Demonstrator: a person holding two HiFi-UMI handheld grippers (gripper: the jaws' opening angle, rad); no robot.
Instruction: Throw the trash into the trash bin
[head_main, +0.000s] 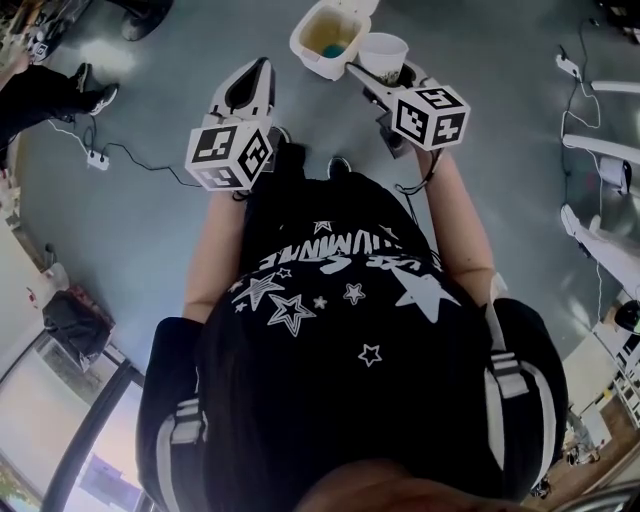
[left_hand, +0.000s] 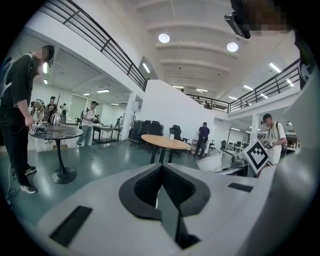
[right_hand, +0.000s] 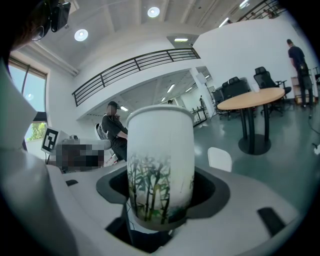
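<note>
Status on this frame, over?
Left gripper shut, empty. Right gripper shut on paper cup. Trash bin open, just ahead. Nothing in between.

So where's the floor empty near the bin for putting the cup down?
Bare grey floor lies left of the white plastic trash bin, out to the black cable and white power strip. More lies right of the bamboo-printed paper cup, before the white equipment. It's crowded at the bin, where the right gripper holds the cup.
</note>
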